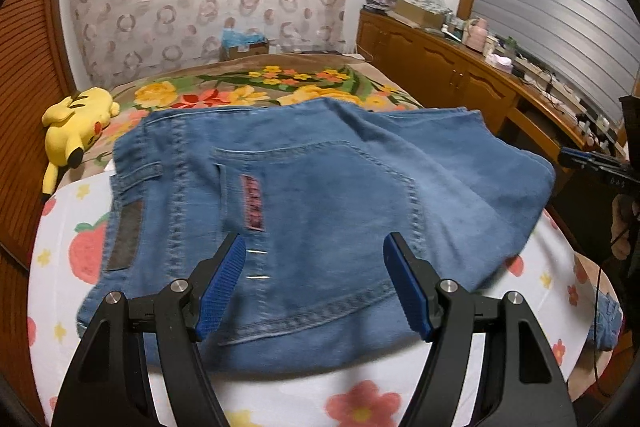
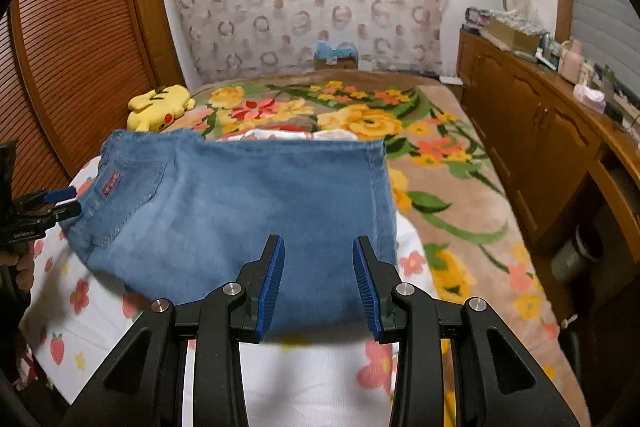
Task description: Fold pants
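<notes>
Blue jeans (image 1: 320, 195) lie folded into a compact stack on a white strawberry-print sheet (image 1: 80, 243), back pocket and waist patch facing up. My left gripper (image 1: 314, 247) is open and empty, hovering over the near edge at the pocket. In the right wrist view the jeans (image 2: 248, 199) show as a folded rectangle. My right gripper (image 2: 319, 251) is open and empty over their near edge. The left gripper (image 2: 60, 203) shows at the far left, the right gripper (image 1: 580, 159) at the far right of the left wrist view.
A yellow plush toy (image 1: 76, 123) lies at the bed's far left. A floral blanket (image 2: 440, 163) covers the bed beyond and to the right. A wooden cabinet (image 2: 532, 123) with clutter runs along the right. Louvred wooden doors (image 2: 68, 39) stand left.
</notes>
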The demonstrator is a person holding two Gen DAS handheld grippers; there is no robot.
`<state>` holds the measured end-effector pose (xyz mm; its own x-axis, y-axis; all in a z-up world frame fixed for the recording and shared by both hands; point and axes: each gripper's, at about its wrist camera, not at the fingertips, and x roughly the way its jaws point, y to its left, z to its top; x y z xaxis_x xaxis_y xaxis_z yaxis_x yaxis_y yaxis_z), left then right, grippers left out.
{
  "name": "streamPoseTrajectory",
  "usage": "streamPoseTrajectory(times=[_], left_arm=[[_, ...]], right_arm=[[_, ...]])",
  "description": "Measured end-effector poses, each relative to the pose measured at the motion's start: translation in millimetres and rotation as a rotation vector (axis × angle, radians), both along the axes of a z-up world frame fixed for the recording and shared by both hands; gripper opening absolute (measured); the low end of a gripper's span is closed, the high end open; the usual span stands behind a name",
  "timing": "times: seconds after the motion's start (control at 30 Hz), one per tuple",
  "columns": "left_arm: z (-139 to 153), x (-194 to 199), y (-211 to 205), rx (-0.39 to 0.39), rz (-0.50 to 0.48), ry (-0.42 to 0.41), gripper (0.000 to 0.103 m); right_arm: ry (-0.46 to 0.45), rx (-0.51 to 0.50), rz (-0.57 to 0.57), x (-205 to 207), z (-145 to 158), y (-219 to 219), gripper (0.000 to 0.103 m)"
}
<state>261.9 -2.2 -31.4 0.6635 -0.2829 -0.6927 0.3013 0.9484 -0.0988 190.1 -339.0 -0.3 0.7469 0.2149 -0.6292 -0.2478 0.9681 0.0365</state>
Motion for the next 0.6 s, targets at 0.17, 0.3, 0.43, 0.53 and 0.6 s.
streamPoseTrajectory(times=[0.17,0.3,0.43,0.53,0.6], left_arm=[[-1.7,-1.8,-20.2,0.007,-0.031,0.001,0.078],[-2.5,-1.6,-33.0,0.012,-0.053,-0.005,0.082],[-5.6,0.4,-46.9,0.017,-0.073,0.006,0.082],[-9.4,2.4,-56.1,0.026,-0.081,0.017,0.082],[-11.3,2.7,-62.4,0.034,-0.091,0.026,0.082]], right_arm=[[0.022,0.016,-0.017,-1.9,-7.6,-11.4,0.048],[0.034,0.020,-0.035,-0.3,-9.2,-19.6,0.050],[0.042,0.026,-0.055,4.9,-12.3,-29.0,0.050],[0.050,0.036,-0.067,8.8,-15.3,-33.4,0.052],[0.056,0.043,-0.075,10.9,-18.4,-33.8,0.052]])
